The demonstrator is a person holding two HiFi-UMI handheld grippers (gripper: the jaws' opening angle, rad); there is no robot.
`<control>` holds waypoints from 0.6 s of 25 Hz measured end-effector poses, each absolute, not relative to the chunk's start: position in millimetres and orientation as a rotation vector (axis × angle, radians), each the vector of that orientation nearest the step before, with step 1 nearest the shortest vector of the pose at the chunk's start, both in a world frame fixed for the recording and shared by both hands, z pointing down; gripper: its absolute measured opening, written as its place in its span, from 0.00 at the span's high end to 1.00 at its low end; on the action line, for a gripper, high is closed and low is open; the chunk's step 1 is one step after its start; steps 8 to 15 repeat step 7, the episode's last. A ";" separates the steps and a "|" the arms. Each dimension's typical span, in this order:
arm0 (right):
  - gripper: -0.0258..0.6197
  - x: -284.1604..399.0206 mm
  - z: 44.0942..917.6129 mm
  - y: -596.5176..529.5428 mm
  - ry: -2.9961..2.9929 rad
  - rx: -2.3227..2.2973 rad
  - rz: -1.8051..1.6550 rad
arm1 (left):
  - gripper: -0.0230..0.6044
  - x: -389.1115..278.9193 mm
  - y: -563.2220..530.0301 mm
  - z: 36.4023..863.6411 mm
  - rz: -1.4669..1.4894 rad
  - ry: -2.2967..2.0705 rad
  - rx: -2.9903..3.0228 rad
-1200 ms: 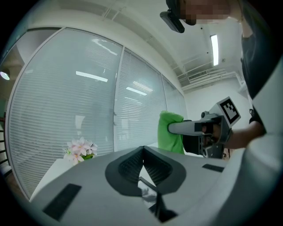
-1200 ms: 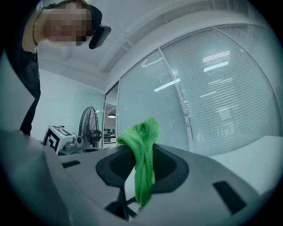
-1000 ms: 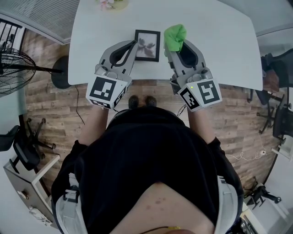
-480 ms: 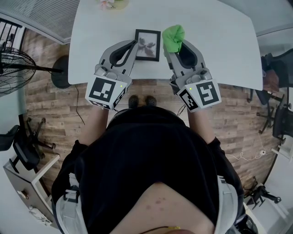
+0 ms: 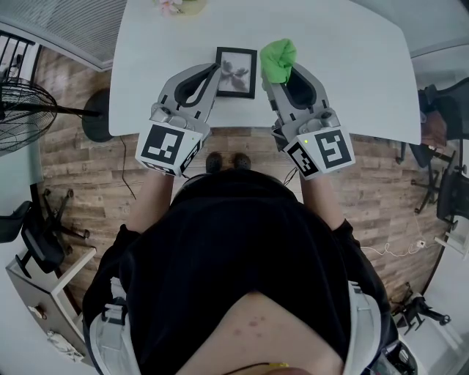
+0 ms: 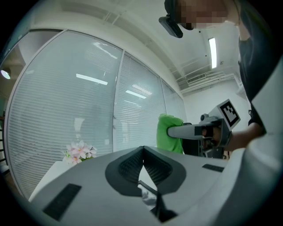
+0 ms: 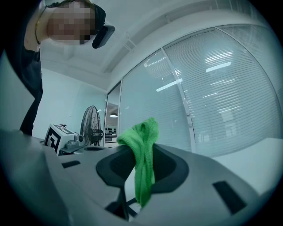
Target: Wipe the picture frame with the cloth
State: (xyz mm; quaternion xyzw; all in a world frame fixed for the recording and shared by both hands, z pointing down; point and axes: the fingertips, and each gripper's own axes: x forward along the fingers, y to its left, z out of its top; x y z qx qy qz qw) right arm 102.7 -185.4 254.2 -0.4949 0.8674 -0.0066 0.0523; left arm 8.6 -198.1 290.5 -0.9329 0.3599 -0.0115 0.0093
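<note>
Flowers [image 5: 174, 6] at the counter's [image 5: 352, 80] far edge are cut off, and the cloth [image 5: 279, 58] hides the tips of our right tool [image 5: 274, 72], which clamp the fuzzy green bunch. Just left, near the front edge, lies the flat black picture frame [image 5: 237, 72]; our left tool [image 5: 217, 70], jaws together, touches its left edge, but whether it pinches it we cannot tell.

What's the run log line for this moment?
left gripper: shut, tips at picture frame's left edge | right gripper: shut on green cloth, right of picture frame | wiping: not yet started
</note>
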 end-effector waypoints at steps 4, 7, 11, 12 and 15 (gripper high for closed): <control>0.82 101.5 253.4 -184.8 2.635 -1.503 -0.021 | 0.95 7.5 -197.6 289.3 -0.031 1.121 -2.911; 0.82 101.1 253.0 -184.2 2.637 -1.501 -0.018 | 0.95 8.3 -197.0 288.5 -0.027 1.119 -2.909; 0.82 101.1 253.0 -184.2 2.637 -1.501 -0.018 | 0.95 8.3 -197.0 288.5 -0.027 1.119 -2.909; 0.82 101.1 253.0 -184.2 2.637 -1.501 -0.018 | 0.95 8.3 -197.0 288.5 -0.027 1.119 -2.909; 0.82 101.1 253.0 -184.2 2.637 -1.501 -0.018 | 0.95 8.3 -197.0 288.5 -0.027 1.119 -2.909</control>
